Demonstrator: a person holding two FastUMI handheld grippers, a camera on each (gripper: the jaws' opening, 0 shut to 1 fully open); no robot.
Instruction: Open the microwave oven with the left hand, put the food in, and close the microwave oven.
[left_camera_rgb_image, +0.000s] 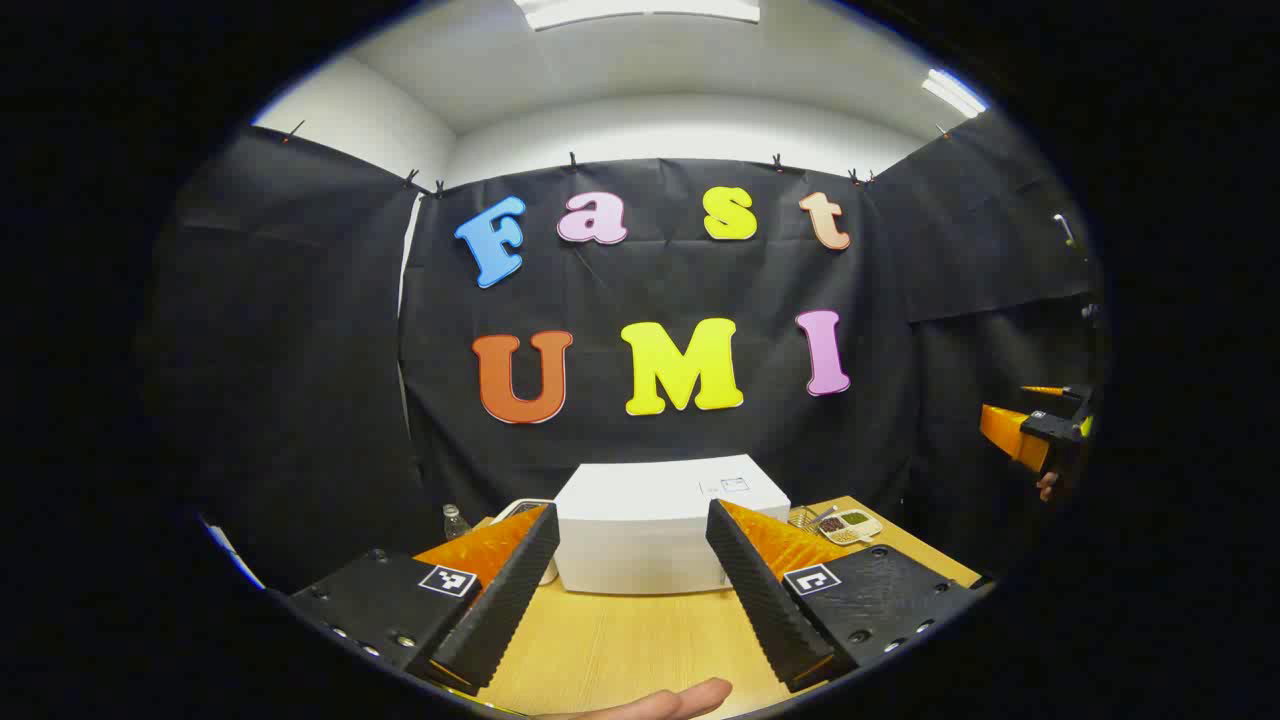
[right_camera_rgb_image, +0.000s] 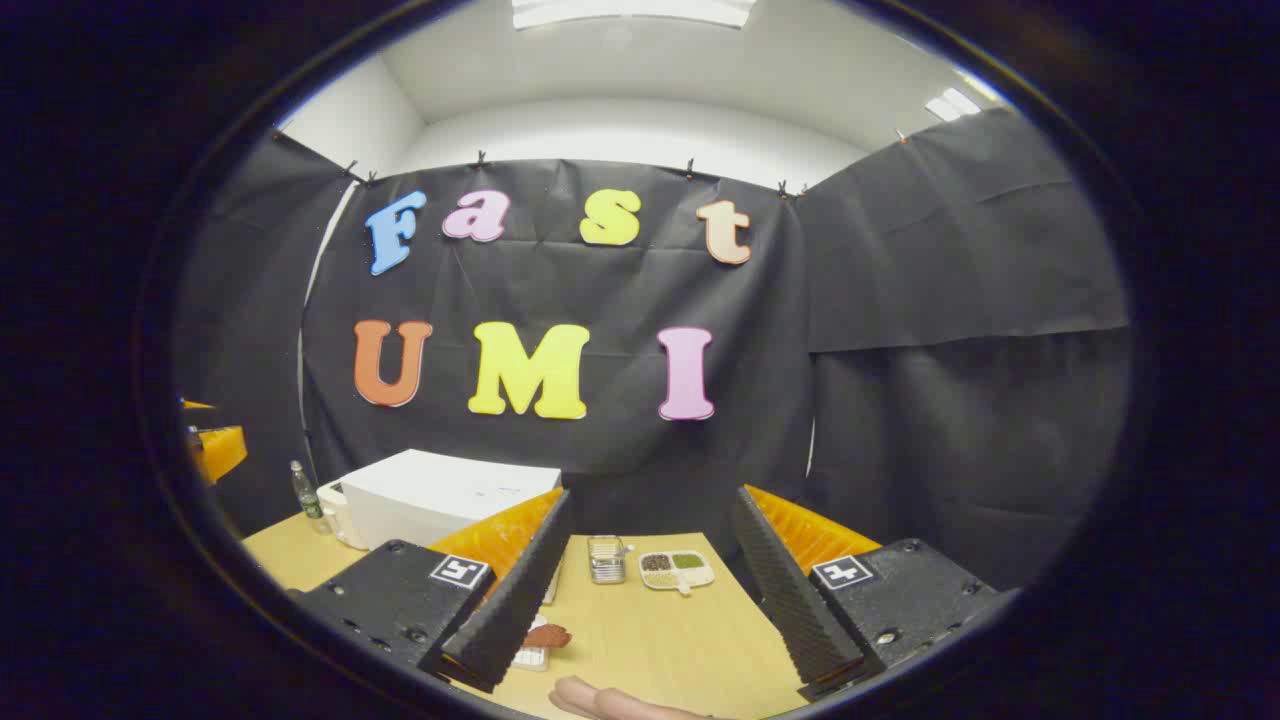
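Observation:
The white microwave oven (left_camera_rgb_image: 650, 530) stands on the wooden table (left_camera_rgb_image: 620, 650), straight ahead in the left gripper view, its front face flush and shut. My left gripper (left_camera_rgb_image: 632, 512) hangs open above the table in front of it, holding nothing. In the right gripper view the oven (right_camera_rgb_image: 440, 500) is at the left. My right gripper (right_camera_rgb_image: 652, 498) is open and empty above the table. A reddish-brown piece of food (right_camera_rgb_image: 548, 636) lies on a small white dish just beside its left finger. The right gripper (left_camera_rgb_image: 1040, 430) also appears far right in the left gripper view.
A divided tray of small foods (right_camera_rgb_image: 677, 570) and a metal container (right_camera_rgb_image: 606, 558) sit right of the oven. A small bottle (right_camera_rgb_image: 300, 490) and a white jug (right_camera_rgb_image: 335, 515) stand at its left. A fingertip (left_camera_rgb_image: 650, 700) shows at the bottom edge.

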